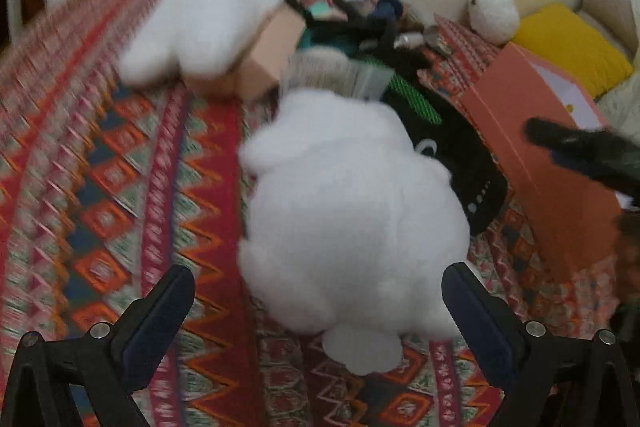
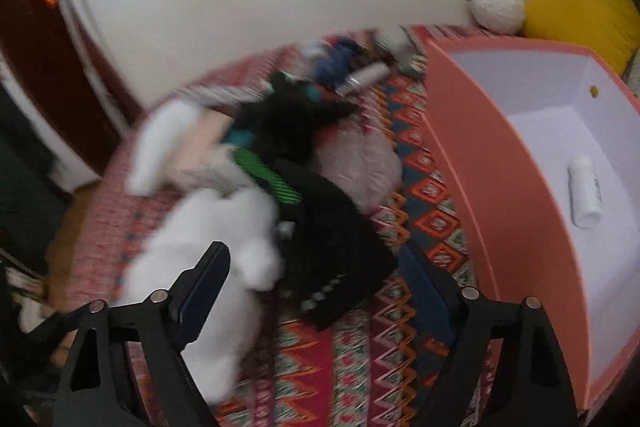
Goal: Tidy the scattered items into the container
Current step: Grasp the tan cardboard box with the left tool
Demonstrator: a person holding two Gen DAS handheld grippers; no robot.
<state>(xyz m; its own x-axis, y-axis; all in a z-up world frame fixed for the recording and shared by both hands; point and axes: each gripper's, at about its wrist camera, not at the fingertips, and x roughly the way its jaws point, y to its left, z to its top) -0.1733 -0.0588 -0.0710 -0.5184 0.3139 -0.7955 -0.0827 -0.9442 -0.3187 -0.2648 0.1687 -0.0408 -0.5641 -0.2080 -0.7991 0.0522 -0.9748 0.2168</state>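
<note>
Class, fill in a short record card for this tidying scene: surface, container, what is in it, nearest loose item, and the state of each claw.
surface: patterned red woven cloth
container: open orange box, white inside
contents: one white bottle lying on its side
nearest loose item: large white plush toy
other clutter: black pouch, small white plush
left claw: open, plush between its fingers, not gripped
right claw: open, empty

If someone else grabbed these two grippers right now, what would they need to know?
Left gripper: open, empty, its fingers either side of the big white plush toy.
Right gripper: open, empty, over the black pouch beside the box.
Done: one white bottle lies in the pink box.
Left: both large white plush toys, the small cardboard box, the pouch and the blurred pile of small things near the wall, all on the patterned cloth.
</note>
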